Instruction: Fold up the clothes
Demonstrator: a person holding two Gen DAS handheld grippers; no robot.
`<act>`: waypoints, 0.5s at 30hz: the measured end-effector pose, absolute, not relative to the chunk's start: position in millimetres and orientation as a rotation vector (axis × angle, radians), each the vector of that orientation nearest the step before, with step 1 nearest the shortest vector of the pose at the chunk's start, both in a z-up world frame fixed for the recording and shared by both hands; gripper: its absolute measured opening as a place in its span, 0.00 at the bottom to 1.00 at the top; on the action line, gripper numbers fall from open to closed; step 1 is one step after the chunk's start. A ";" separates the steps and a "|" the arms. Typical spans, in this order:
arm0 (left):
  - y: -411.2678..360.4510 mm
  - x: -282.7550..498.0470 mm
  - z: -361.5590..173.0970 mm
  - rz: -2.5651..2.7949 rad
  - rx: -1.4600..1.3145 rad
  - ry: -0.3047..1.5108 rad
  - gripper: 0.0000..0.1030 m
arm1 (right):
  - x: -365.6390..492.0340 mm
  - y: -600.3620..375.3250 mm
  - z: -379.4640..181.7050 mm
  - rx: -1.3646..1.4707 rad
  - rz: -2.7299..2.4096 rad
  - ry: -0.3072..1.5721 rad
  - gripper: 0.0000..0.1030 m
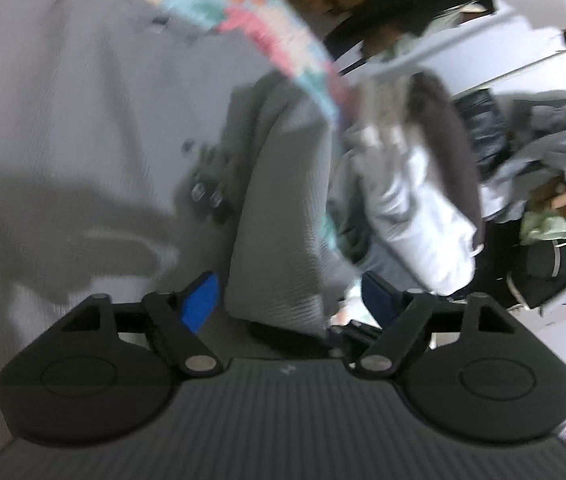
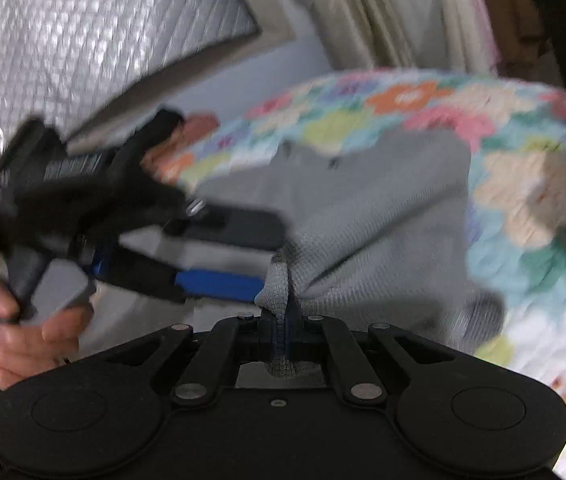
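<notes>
A grey waffle-knit garment (image 2: 363, 208) lies over a flowered quilt (image 2: 403, 108). My right gripper (image 2: 281, 320) is shut on a pinched fold of it, and the cloth bunches up between the fingers. In the left wrist view the same grey garment (image 1: 279, 208) rises as a folded flap between the blue pads (image 1: 199, 300) of my left gripper (image 1: 289, 300). Those jaws stand wide apart and the pads do not press the cloth. The right wrist view also shows the left gripper (image 2: 271, 256) at the garment's edge, held by a hand (image 2: 23, 332).
A heap of pale and dark clothes (image 1: 415, 200) lies past the quilt's edge, with a dark bag (image 1: 555, 256) further right. A silver quilted cover (image 2: 63, 60) fills the upper left of the right wrist view. Both views are blurred.
</notes>
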State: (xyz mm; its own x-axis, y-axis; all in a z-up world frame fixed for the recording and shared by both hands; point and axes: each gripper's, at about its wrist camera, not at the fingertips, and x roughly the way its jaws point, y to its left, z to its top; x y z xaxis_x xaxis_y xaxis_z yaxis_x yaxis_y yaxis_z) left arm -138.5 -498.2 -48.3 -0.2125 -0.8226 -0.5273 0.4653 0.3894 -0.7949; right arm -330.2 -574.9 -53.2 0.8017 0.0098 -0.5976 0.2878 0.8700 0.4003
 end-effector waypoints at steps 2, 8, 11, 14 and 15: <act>-500.7 -143.5 -58.4 -1.206 -0.343 1.320 0.79 | -326.6 -566.7 -59.2 0.510 -0.161 0.664 0.10; -510.1 -143.0 -75.7 -1.190 -0.299 1.318 0.28 | -354.9 -562.9 -43.1 0.449 -0.196 0.691 0.42; -511.1 -139.9 -80.9 -1.177 -0.322 1.326 0.17 | -377.4 -562.9 -25.1 0.340 -0.326 0.645 0.57; -509.5 -138.7 -80.9 -1.197 -0.317 1.327 0.07 | -388.3 -564.4 -16.8 0.245 -0.384 0.621 0.70; -509.0 -138.2 -80.9 -1.203 -0.315 1.327 0.07 | -387.3 -565.8 -19.4 0.211 -0.388 0.634 0.75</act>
